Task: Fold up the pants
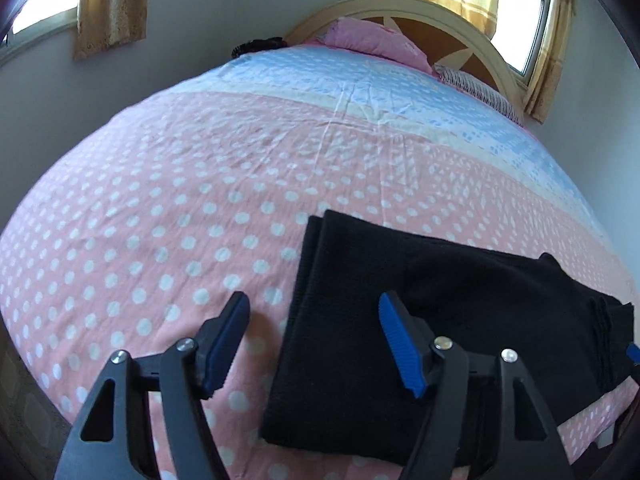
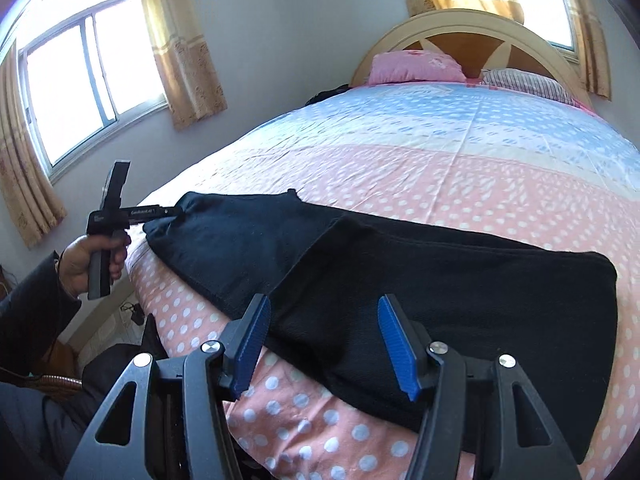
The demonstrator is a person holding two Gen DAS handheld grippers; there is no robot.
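**Pants partly folded, both jaws off the cloth**

Our right gripper [image 2: 324, 344] has its jaws spread with nothing between the blue pads; it hangs over the near edge of the black pants [image 2: 400, 280], where a folded layer lies on top of the rest. Our left gripper [image 1: 314, 344] is spread too, one pad over bare sheet and the other over the dark cloth, pinching nothing. In the right wrist view the left hand [image 2: 86, 258] holds that tool just beside the far left end of the garment.

We judge the task to be midway. The pants lie as a long, flat band across the near part of the bed [image 2: 440, 168], and one end seems doubled over the middle, with a clear step in the cloth. The band is still long, so at least one more fold looks to be left, plus some smoothing of the loose end seen at the right of the left wrist view.

For edges: the garment runs close to the near mattress edge, and its left end sits near the bed's corner, so cloth pulled our way could slide off. Beyond the pants the dotted sheet is open all the way to the pillows [image 2: 416, 66] at the headboard [image 2: 460, 26], giving ample room to fold away from us.
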